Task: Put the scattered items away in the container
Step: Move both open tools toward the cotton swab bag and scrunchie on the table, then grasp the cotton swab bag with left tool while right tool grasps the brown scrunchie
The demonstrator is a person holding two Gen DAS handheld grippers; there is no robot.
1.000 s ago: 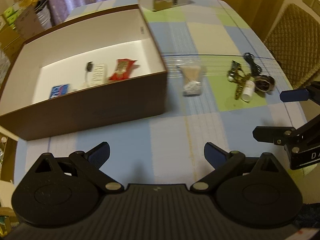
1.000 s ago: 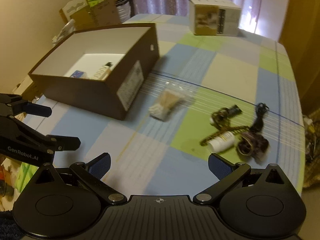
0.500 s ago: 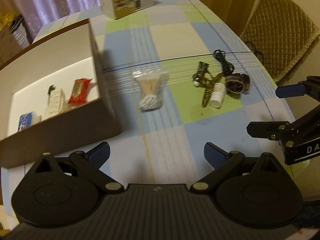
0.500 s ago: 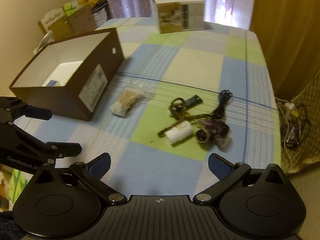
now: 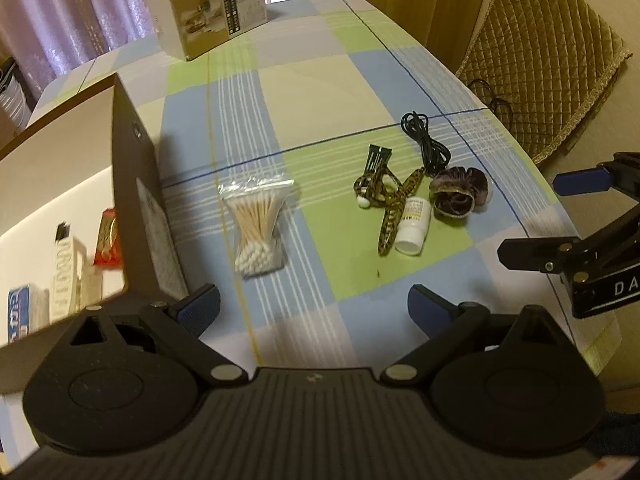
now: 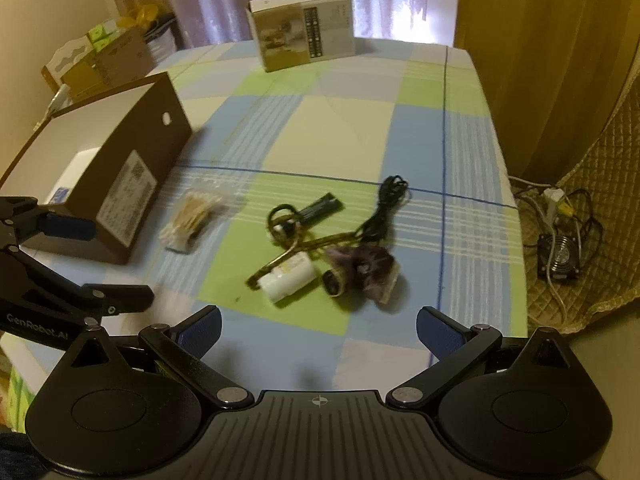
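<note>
A brown box (image 5: 136, 184) (image 6: 132, 176) with a white inside stands at the left and holds a red packet (image 5: 107, 240), a tube and a blue pack. On the checked cloth lie a bag of cotton swabs (image 5: 258, 232) (image 6: 192, 216), a white bottle (image 5: 414, 230) (image 6: 288, 278), a patterned hair band (image 5: 394, 208), a hair clip (image 5: 376, 158) (image 6: 322, 208), a black cable (image 5: 428, 146) (image 6: 384, 208) and a purple scrunchie (image 5: 458, 196) (image 6: 360, 266). My left gripper (image 5: 314, 306) is open near the box's corner. My right gripper (image 6: 318, 326) is open, in front of the bottle and scrunchie.
A printed carton (image 5: 208, 20) (image 6: 304, 36) stands at the table's far end before curtains. A quilted chair (image 5: 544, 64) is at the right edge. Cardboard boxes (image 6: 104, 60) are stacked beyond the left side. Cords and a small fan (image 6: 560, 256) lie on the floor.
Both grippers have swung right, away from the box and toward the loose items. The box has slid to the left edge of each view. Both stayed open.
</note>
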